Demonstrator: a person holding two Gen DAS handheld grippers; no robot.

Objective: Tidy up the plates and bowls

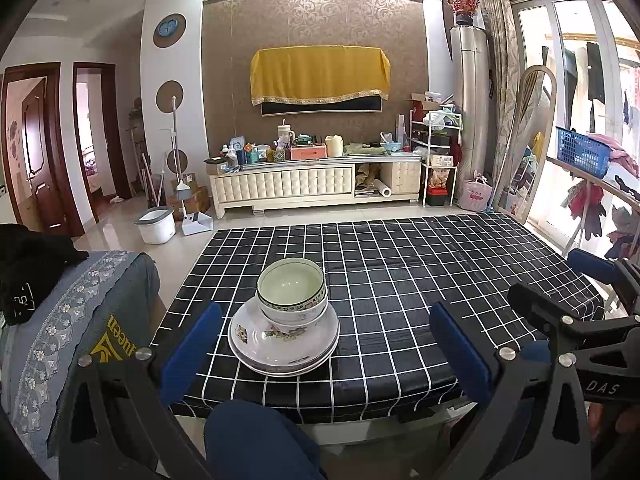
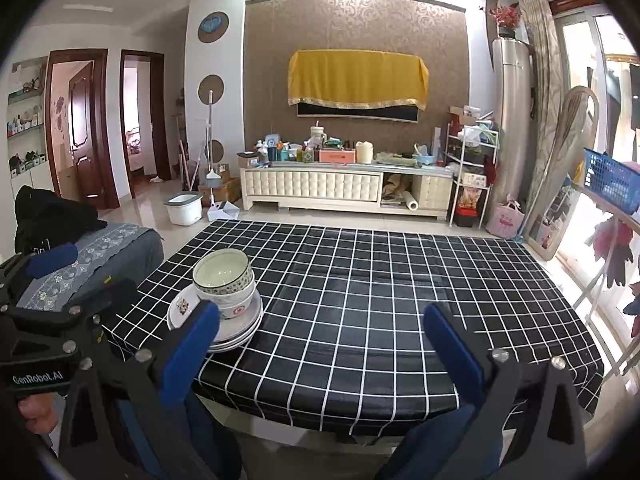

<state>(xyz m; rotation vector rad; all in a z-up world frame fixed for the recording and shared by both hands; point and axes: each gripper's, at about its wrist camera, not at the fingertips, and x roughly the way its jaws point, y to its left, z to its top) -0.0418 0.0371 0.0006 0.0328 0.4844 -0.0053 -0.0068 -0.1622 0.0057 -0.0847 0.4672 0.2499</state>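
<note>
Left wrist view looks straight over a stack of crockery standing upright near the front left part of a table (image 1: pixel 400 264) under a glossy black cloth with a white grid. Nested bowls (image 1: pixel 292 294), round, glazed white with a dark patterned band at the rim, sit mouth-up on stacked plates (image 1: pixel 280 344), shallow and printed with flowers. The left gripper (image 1: pixel 326 344) has its blue-padded jaws wide apart with nothing held, the stack seen between them but further off. The right gripper's black frame shows at the right edge. A knee in dark blue cloth sits at the bottom.

Right wrist view shows the same table (image 2: pixel 380 300) from further right, with the bowls (image 2: pixel 224 280) and plates (image 2: pixel 236 328) at the left, partly behind one blue finger (image 2: pixel 192 344). The right gripper (image 2: pixel 320 344) also stands open and empty, over bare cloth. Only here does a red mark on a lower bowl's side show.
</note>
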